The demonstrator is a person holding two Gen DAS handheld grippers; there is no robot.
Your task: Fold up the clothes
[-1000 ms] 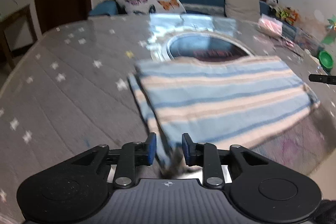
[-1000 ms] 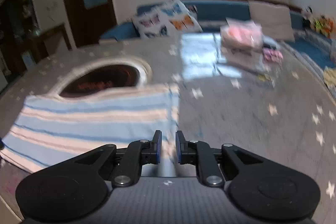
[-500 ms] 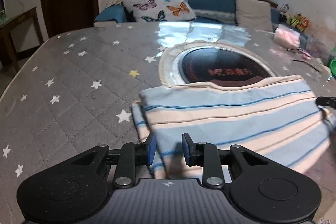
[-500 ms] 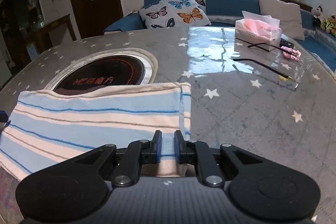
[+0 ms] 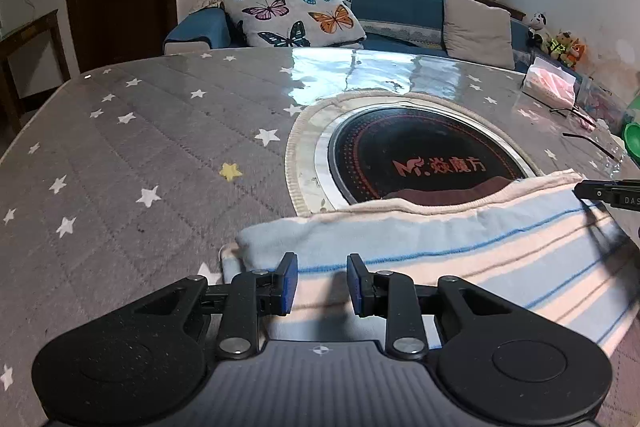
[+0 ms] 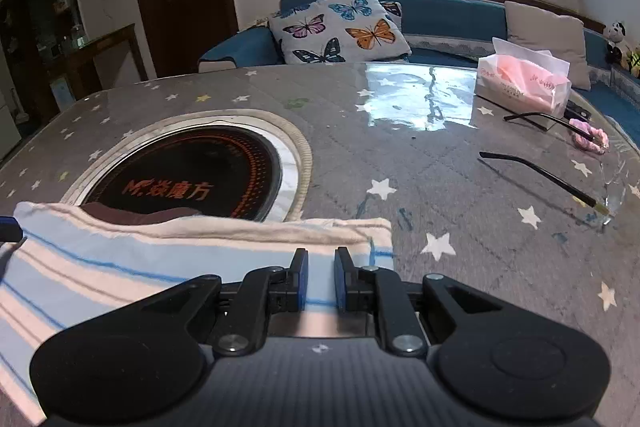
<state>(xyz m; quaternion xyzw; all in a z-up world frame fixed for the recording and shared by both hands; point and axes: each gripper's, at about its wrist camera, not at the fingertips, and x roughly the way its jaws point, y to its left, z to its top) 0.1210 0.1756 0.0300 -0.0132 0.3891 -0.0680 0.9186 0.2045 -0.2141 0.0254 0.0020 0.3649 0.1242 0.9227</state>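
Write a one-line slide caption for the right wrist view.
Right gripper over the corner of a striped garment on a star-patterned table, beside the inset cooktop.

Home living room: sofa (image 5: 400, 7), cushions (image 5: 294, 11)

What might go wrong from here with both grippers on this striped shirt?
1. The striped shirt's far edge overlaps the round cooktop; pushing further could bunch it there.
2. The right gripper sits near the shirt's corner, so a thin hold may slip.
3. Glasses lie close by; a wide swing could knock them.
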